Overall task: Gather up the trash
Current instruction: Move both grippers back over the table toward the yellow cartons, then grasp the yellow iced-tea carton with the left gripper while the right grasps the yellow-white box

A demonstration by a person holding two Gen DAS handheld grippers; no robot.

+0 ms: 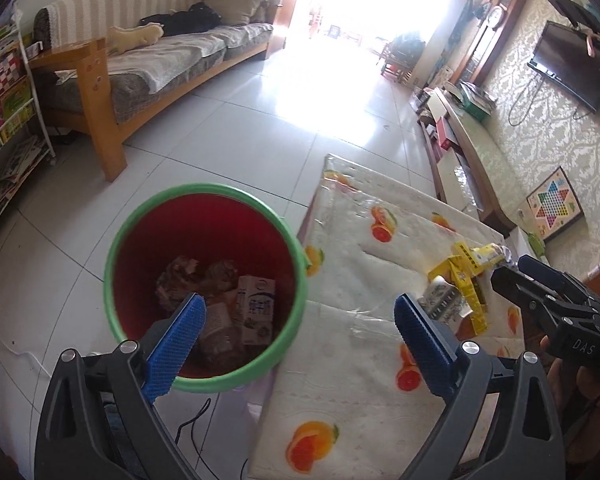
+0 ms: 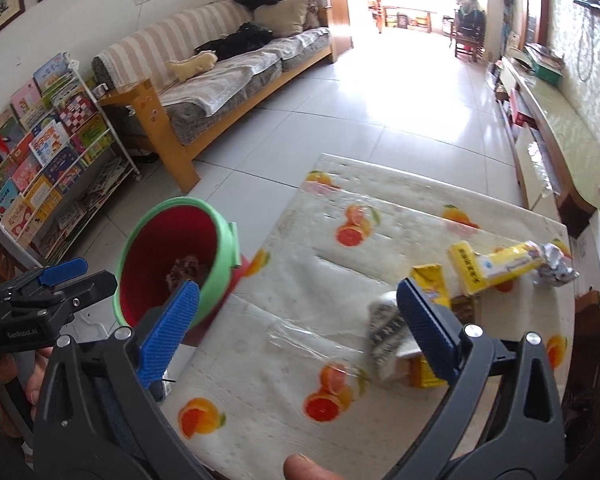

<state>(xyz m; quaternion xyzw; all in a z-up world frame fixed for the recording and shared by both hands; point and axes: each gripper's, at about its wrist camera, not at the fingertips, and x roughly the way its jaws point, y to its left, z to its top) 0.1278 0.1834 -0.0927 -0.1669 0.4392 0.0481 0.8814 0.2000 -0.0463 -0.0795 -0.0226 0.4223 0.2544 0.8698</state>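
Note:
A red bin with a green rim [image 1: 204, 190] stands on the floor beside the table; inside lie a milk carton [image 1: 256, 308] and crumpled brown paper. My left gripper [image 1: 300, 320] hangs open over the bin's right edge and the table's edge, holding nothing. On the orange-printed tablecloth [image 2: 284, 280] lie yellow boxes [image 2: 496, 268], a yellow carton [image 2: 432, 284], a grey-white carton [image 2: 388, 328] and crumpled foil [image 2: 556, 268]. My right gripper [image 2: 296, 304] is open above the cloth, nothing between its fingers; the grey-white carton lies just left of its right finger. The bin [image 2: 220, 240] shows to its left.
A wooden sofa [image 1: 140, 64] and a rack of picture books [image 2: 48, 152] stand to the left. A low TV cabinet [image 1: 472, 132] runs along the right wall. White floor tiles stretch toward a bright doorway. A black cable [image 1: 196, 424] lies on the floor by the table.

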